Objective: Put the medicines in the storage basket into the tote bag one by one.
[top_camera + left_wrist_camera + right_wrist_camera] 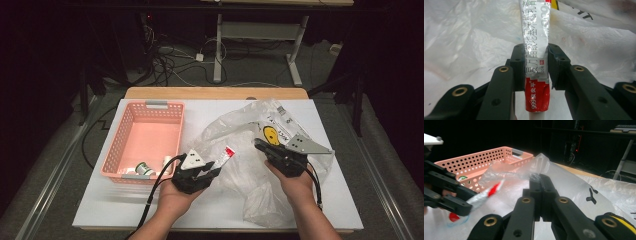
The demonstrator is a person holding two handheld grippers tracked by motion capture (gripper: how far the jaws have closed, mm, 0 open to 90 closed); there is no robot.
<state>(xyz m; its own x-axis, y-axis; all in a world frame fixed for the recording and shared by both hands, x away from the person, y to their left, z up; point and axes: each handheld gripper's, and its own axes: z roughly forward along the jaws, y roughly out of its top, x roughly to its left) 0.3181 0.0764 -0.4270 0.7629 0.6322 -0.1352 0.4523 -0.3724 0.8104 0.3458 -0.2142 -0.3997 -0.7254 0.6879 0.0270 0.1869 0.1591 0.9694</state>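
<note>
A white table top (150,200) stands in a dark room, with cables on the grey floor (60,150) beyond it and the legs of another desk (218,50) at the far side. On the left half of the table sits a pink perforated basket (131,127), with a few small items lying at its near end. To the right of it lies a crumpled clear plastic bag (235,125) with black print and a yellow mark, spread over the middle and right of the table.

The left gripper (535,62) is clamped across a silver and red tube (536,50) with printed characters. In the left gripper view the jaws press on both sides of the tube's middle, its red end toward the camera and its silver end against the bag. From the high view the tube lies just right of the basket's near corner, at the bag's left edge.

The right gripper (540,178) is closed on a fold of the bag, the film bunched at its tips and lifted off the table
</note>
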